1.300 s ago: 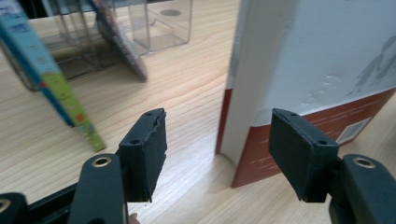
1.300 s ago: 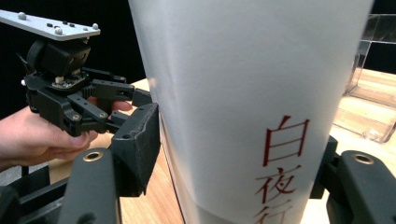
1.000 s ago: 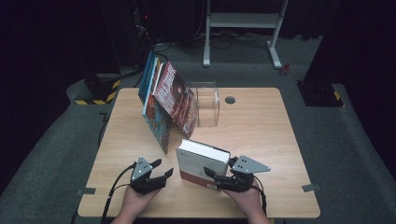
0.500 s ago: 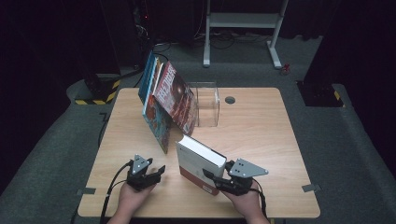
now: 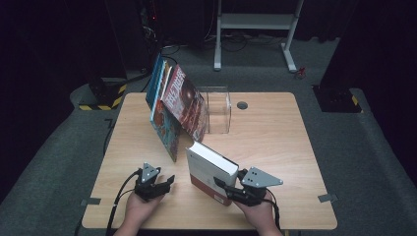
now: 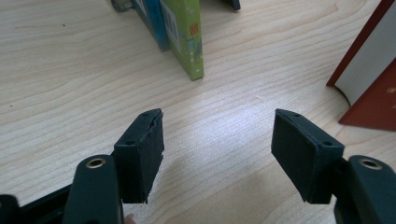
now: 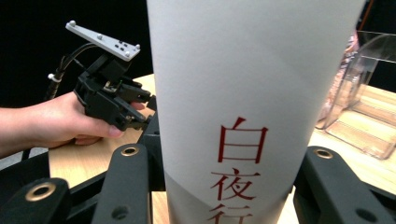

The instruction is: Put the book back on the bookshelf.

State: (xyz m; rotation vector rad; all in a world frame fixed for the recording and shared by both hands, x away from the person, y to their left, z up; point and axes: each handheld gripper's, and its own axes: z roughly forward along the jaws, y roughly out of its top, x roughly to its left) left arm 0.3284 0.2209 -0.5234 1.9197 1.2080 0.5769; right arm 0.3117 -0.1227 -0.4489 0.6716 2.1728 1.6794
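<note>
A thick white book with a dark red lower band stands tilted on its edge near the table's front. My right gripper is shut on its spine end; its jaws have just been closing with the book between them. In the right gripper view the book's white cover with red characters rises between the two black jaws. My left gripper rests low to the left of the book, open, with bare wood between its pads. The book's red corner shows at the right of that view.
Several colourful books lean in a row at the table's back left, against a clear plastic box. A green book's corner stands ahead of my left gripper. Bare wooden tabletop lies to the right; dark floor surrounds the table.
The white book has been tipped up from lying nearly flat to standing on its edge in my right gripper. My left gripper drew slightly back toward the front edge.
</note>
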